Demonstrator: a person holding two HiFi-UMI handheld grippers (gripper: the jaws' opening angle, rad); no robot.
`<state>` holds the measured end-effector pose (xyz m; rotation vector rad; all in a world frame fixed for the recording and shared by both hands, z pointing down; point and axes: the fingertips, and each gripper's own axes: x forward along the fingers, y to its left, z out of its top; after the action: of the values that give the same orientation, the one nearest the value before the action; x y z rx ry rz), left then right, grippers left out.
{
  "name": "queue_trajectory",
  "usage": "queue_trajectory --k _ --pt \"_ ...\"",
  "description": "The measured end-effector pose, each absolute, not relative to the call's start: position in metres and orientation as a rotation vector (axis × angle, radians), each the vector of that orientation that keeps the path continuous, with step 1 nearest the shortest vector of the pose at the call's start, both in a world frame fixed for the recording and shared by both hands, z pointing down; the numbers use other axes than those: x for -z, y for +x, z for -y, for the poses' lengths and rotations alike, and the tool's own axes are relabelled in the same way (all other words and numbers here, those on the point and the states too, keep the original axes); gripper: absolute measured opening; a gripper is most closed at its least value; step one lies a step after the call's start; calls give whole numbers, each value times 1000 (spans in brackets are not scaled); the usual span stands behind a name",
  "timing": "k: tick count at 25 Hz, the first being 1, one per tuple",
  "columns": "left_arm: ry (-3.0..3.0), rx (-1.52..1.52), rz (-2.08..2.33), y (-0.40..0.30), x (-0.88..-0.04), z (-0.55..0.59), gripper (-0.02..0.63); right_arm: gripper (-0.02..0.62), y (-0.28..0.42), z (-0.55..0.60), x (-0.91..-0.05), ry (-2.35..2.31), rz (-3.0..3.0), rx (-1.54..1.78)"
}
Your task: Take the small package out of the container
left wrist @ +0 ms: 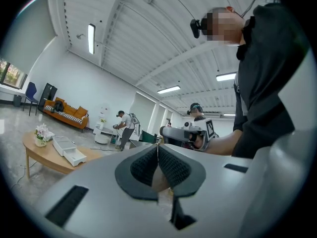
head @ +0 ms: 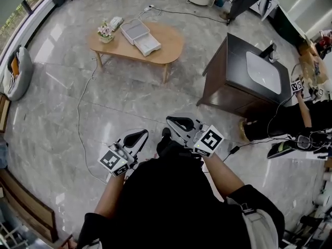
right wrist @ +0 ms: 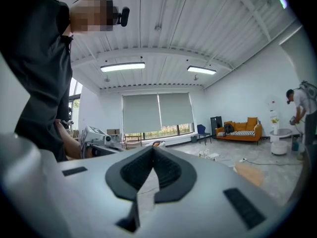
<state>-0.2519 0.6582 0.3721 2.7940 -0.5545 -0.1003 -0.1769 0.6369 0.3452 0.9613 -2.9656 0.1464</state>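
A white container (head: 135, 31) lies on the oval wooden table (head: 168, 48) far ahead, with a second white tray or lid (head: 147, 44) beside it. No small package can be made out from here. My left gripper (head: 144, 134) and right gripper (head: 170, 120) are held close to my body, well short of the table, both shut with nothing between the pads. In the left gripper view the shut left gripper (left wrist: 157, 150) points into the room, and the container (left wrist: 64, 145) shows small at the left. In the right gripper view the shut right gripper (right wrist: 152, 150) faces the windows.
A small flower pot (head: 106, 32) and a small white item (head: 116, 22) share the table. A dark cabinet with a sink (head: 244, 77) stands to the right. Cables (head: 80, 102) run over the marble floor. Other people (left wrist: 125, 125) work at the back near an orange sofa (left wrist: 67, 114).
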Motion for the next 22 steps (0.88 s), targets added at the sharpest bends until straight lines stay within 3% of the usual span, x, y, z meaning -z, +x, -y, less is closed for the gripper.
queue_trajectory --k 10,22 --pt "2833 111 578 -172 -331 -531 18 11 -112 -522 -320 876 2998 -84" --pt "2742 -5 678 -123 -363 -433 18 12 -69 -442 -366 771 2924 -57"
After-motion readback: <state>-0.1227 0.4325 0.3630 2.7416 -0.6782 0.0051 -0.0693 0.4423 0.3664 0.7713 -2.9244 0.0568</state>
